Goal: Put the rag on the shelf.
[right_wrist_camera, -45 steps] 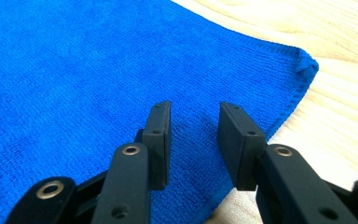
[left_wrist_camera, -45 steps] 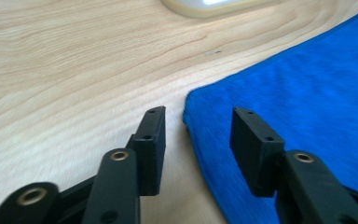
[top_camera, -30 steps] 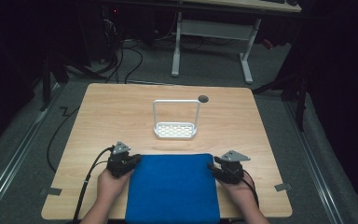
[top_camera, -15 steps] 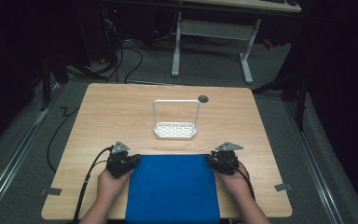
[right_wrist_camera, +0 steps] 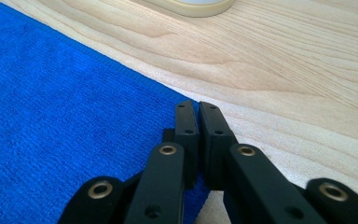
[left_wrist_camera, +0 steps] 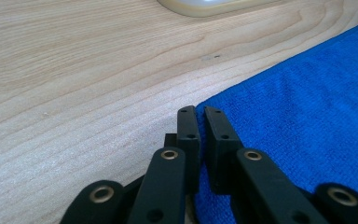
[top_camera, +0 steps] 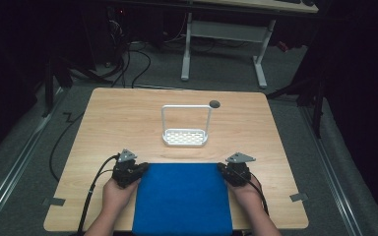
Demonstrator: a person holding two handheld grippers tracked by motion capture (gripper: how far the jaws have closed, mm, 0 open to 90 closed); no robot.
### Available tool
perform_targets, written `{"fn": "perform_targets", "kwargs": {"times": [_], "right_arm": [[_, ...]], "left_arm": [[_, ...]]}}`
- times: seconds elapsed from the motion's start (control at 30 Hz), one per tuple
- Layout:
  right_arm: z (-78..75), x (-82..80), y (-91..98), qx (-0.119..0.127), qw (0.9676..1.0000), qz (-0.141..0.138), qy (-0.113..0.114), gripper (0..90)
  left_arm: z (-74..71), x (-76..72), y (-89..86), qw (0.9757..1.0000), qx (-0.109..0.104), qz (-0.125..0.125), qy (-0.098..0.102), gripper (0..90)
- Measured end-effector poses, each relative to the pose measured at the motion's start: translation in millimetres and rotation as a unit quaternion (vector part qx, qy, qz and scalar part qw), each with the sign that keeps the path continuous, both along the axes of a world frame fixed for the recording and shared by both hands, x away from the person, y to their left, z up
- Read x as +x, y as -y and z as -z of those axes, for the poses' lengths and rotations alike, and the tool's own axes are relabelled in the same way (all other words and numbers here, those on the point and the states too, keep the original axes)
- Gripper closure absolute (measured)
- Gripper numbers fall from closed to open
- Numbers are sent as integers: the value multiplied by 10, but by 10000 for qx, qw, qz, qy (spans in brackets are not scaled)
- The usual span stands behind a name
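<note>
Cloth [top_camera: 182, 199], a blue towel, lies flat at the 6 o'clock edge of the table [top_camera: 128, 123], its near hem hanging slightly past the rim toward us. Our left gripper [top_camera: 139, 170] sits at its far-left corner, about 10 o'clock on the towel, and our right gripper [top_camera: 225, 171] at the far-right corner, about 2 o'clock. In the left gripper view the jaws are pinched together on the corner [left_wrist_camera: 204, 108], with blue fabric running in between them. In the right gripper view the jaws have just been closing and now stand clenched on the opposite corner [right_wrist_camera: 189, 106], again with cloth between them.

We judge both holds to be shallow: each pair of jaws catches only the very tip of a corner. If we lift fast, or pull the two corners apart, one tip could slide out and the towel would swing from a single hand. A lift that is uneven between our hands could skew any fold and leave the edges mismatched.

White rack [top_camera: 185, 129] stands at 12 o'clock from the towel, near its far edge but apart from it. Carrying the corners forward and low could sweep cloth into the rack and push or tip it. Because the near hem overhangs, slack let go toward us could drag the towel off the table.
</note>
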State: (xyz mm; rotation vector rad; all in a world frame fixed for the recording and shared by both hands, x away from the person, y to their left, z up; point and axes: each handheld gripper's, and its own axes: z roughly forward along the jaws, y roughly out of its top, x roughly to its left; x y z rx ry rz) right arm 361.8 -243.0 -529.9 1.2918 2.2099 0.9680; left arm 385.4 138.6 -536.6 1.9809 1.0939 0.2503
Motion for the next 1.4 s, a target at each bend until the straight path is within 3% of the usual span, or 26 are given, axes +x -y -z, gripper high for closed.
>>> {"fn": "perform_targets", "kwargs": {"times": [0.13, 0.5, 0.6, 0.93, 1.27, 1.4], "right_arm": [[-32, -23, 8, 53, 9999, -22, 126, 882], [-182, -116, 54, 469, 9971, -11, 605, 882], [-202, -133, 47, 469, 9966, 9, 684, 881], [-334, -202, 53, 822, 9925, -31, 899, 881], [-555, -297, 40, 955, 9850, -21, 1437, 883], [-630, -258, 14, 959, 9837, -20, 1522, 884]], "left_arm": [[-5, -12, 2, 10000, 38, 36, 39, 866], [-127, -150, -25, 9984, -201, 32, 524, 872], [-191, -192, -32, 9972, -273, -20, 692, 873], [-378, -295, -31, 9933, -482, -33, 1054, 874], [-622, -356, -42, 9876, -594, -83, 1454, 875], [-685, -310, -38, 9872, -586, -80, 1480, 875]]}}
